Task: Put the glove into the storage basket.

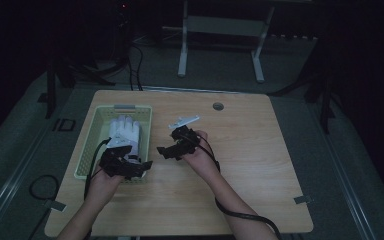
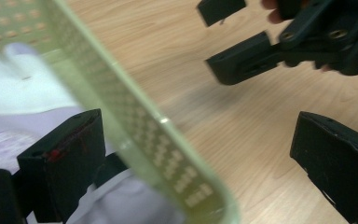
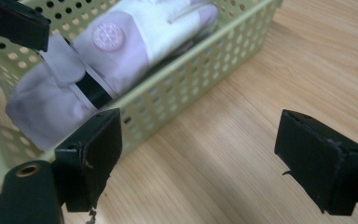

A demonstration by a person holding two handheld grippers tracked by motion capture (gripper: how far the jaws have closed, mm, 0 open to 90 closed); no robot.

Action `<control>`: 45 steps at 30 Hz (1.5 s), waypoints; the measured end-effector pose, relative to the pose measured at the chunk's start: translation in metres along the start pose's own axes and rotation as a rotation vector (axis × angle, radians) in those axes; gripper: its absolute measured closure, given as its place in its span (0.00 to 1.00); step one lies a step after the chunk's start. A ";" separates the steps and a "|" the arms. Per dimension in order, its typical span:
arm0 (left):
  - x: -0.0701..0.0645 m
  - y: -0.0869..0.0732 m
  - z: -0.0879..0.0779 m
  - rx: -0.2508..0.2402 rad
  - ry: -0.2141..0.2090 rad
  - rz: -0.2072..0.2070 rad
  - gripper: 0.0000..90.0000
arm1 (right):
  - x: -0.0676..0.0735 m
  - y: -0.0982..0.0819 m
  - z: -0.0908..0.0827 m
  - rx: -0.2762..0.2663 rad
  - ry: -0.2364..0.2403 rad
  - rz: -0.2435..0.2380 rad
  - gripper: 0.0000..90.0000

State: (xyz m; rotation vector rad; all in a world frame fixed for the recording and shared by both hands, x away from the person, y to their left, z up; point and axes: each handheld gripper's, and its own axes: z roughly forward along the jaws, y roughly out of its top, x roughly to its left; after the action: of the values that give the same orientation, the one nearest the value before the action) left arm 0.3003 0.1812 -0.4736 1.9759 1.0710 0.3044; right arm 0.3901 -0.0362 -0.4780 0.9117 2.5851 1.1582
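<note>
White glove (image 1: 125,134) lying flat in green perforated basket (image 1: 92,135) at counter (image 1: 260,150) left side. Left tool (image 1: 139,168) jaws apart, straddling basket's near wall. Right tool (image 1: 163,151) jaws apart, over bare wood just beside basket.

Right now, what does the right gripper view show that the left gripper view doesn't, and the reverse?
Right gripper view alone: the round emblem and black wrist strap on the white glove, seen through the green basket's perforated side wall.

Left gripper view alone: the left tool straddling the basket's rim, one jaw inside by the glove, one outside over the table; the right tool open beyond.

Both: glove, basket, wooden tabletop, open jaws.
</note>
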 end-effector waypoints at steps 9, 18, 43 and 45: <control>-0.035 0.005 0.015 -0.031 -0.066 0.052 0.04 | -0.015 -0.023 -0.011 -0.001 -0.014 0.021 0.16; -0.064 0.005 0.033 -0.006 -0.062 0.153 0.04 | -0.026 -0.045 -0.017 0.015 -0.026 0.040 0.16; -0.099 -0.014 0.086 0.061 -0.120 0.203 0.04 | -0.056 -0.103 -0.032 0.038 -0.056 0.105 0.16; -0.098 -0.015 0.087 0.065 -0.123 0.199 0.04 | -0.056 -0.104 -0.032 0.039 -0.055 0.108 0.16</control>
State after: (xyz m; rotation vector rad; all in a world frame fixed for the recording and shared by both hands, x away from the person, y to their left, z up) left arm 0.2803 0.0600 -0.5215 2.1346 0.8174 0.2533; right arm 0.3743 -0.1426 -0.5362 1.0886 2.5512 1.0959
